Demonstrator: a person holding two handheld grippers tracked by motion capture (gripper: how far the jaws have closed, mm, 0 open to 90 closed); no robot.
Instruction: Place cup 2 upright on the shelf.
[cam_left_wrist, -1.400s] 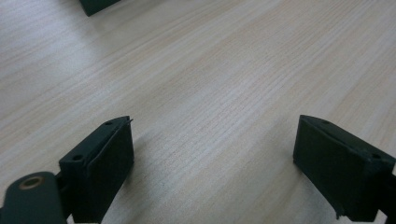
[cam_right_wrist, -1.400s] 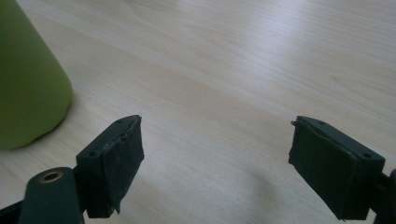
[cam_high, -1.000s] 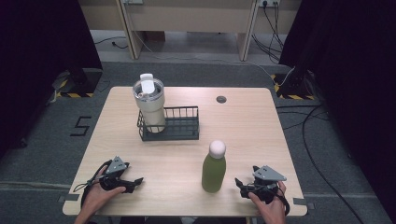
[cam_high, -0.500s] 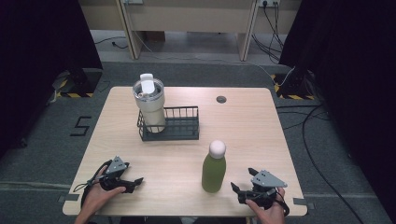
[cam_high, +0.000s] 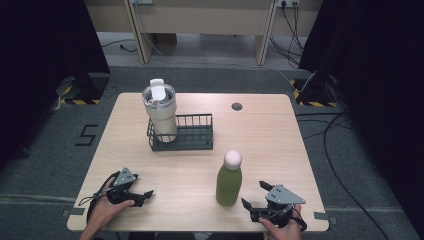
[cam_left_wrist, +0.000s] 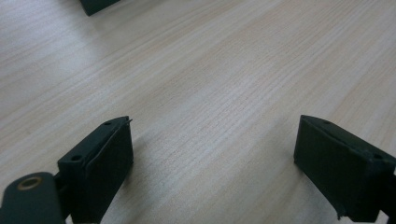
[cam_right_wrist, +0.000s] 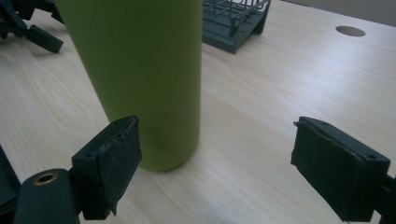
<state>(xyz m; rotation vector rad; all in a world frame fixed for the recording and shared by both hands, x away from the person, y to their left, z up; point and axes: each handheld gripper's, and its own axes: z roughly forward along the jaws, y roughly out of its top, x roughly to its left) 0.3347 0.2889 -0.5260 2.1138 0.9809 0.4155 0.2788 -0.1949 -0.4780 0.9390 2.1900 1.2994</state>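
The bottle (cam_high: 229, 182) just beyond the right gripper's (cam_high: 252, 196) black fingers (cam_right_wrist: 108, 161) is matt green with a pale pinkish-white cap. The table (cam_high: 260, 145) under both grippers is light wood with fine straight grain. The left gripper (cam_high: 145, 195) has 2 black fingers (cam_left_wrist: 100, 161) and a grey top plate. Farther off, the rack (cam_high: 187, 134) is dark grey wire, and the tumbler (cam_high: 160, 111) is cream with a clear lid.

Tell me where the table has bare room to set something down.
Free: right half of the light wooden table, beyond the dark wire basket; also the front middle, left of the green bottle. Crowded: basket's left end, holding the cream tumbler.
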